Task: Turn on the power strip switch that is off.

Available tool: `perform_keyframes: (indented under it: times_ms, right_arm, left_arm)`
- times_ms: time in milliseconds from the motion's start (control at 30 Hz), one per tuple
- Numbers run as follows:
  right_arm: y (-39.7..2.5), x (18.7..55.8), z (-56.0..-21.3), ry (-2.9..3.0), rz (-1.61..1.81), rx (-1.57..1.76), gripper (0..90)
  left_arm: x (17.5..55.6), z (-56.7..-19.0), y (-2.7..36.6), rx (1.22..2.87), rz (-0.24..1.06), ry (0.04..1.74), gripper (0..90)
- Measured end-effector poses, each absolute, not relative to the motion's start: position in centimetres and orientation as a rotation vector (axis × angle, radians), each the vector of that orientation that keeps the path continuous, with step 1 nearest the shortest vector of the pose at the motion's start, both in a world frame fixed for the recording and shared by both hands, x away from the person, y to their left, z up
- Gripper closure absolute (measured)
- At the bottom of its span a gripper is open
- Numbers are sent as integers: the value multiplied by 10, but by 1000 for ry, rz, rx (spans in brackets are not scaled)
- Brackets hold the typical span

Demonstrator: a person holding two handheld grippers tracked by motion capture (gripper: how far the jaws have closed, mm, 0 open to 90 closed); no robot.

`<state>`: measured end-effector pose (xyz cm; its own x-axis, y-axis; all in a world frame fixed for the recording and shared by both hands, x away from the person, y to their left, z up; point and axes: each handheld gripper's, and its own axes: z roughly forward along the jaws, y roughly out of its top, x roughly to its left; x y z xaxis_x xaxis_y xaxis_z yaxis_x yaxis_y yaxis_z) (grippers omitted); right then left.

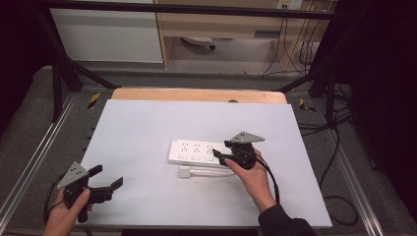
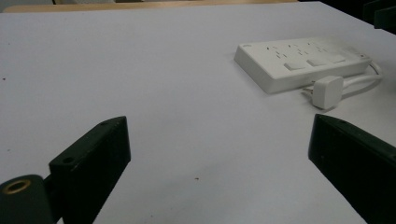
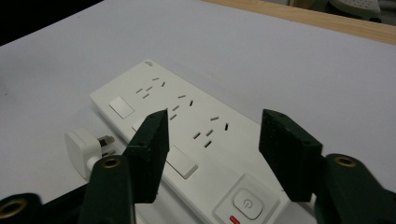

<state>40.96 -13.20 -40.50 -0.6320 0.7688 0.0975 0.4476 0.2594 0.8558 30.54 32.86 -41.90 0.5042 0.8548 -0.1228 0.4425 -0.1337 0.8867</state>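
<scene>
My right gripper (image 1: 220,156) hovers over the near right end of the power strip (image 1: 196,151), jaws apart, clamping nothing. In the right gripper view, the strip's power button (image 3: 246,203) sits between the jaws. White plug (image 1: 184,172) and its cable (image 1: 211,171) lie just beside the strip's near edge. Left gripper (image 1: 108,178) is well apart at the table's (image 1: 147,123) near left corner, jaws wide open and empty. No containers; table surface between left gripper and strip is bare.

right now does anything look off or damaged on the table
Nothing stands out. The power strip lies flat and whole, its plug and cord loose beside it, plugged into nothing. The right gripper hovers open over the strip; the left gripper is open, well clear.
</scene>
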Motion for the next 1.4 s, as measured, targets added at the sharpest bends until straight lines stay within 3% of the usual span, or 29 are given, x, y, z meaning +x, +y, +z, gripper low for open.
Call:
perform_keyframes:
  times_ms: [233, 367, 900, 1400]
  right_arm:
    - [-128, 409, -413, 2191, 1316, 1114, 672]
    - [-129, 407, -416, 2162, 1340, 1126, 756]
    - [-114, 409, -431, 2183, 1362, 1077, 900]
    - [-108, 406, -443, 2215, 1335, 1099, 900]
  left_arm:
    - [305, -419, 328, 1761, 528, 1090, 57]
    - [305, -418, 328, 1762, 525, 1088, 57]
    - [305, -418, 327, 1775, 527, 1077, 57]
    - [305, -418, 326, 1781, 529, 1074, 57]
